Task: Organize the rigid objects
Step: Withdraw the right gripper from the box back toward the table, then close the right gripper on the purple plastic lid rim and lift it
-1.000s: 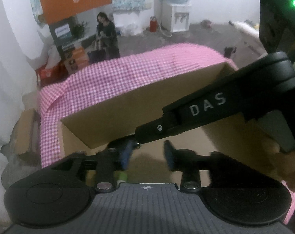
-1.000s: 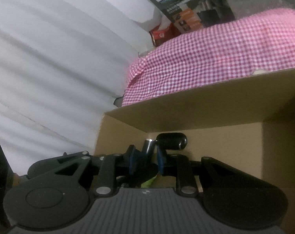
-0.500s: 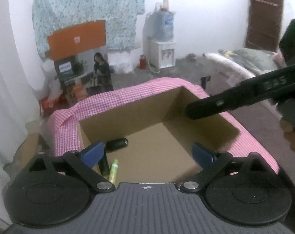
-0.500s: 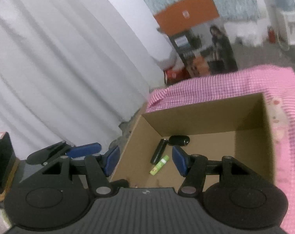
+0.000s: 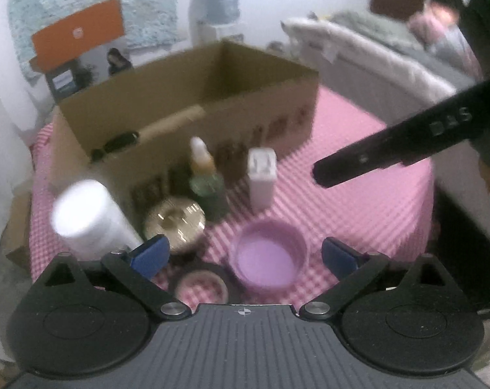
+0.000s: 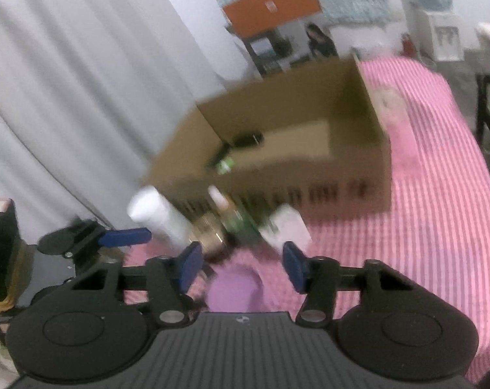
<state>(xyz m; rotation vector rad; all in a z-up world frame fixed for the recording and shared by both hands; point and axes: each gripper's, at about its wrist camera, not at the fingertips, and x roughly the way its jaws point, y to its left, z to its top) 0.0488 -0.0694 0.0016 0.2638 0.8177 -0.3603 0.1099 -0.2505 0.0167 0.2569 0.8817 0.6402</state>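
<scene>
Bottles, a gold-lidded jar (image 5: pixel 174 219) and a purple bowl (image 5: pixel 268 261) stand on pink gingham just before the cardboard box (image 5: pixel 193 120). My left gripper (image 5: pixel 245 256) spreads wide, empty, over the bowl; my right gripper (image 6: pixel 240 265), half-spread and just narrowing, holds nothing.

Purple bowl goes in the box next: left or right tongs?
Left, probably. The left tongs stand wide open and empty, with the purple bowl centred just ahead between their tips. The right tongs, also empty, are narrower, having just closed partway, and the bowl looks wider than their gap.
</scene>
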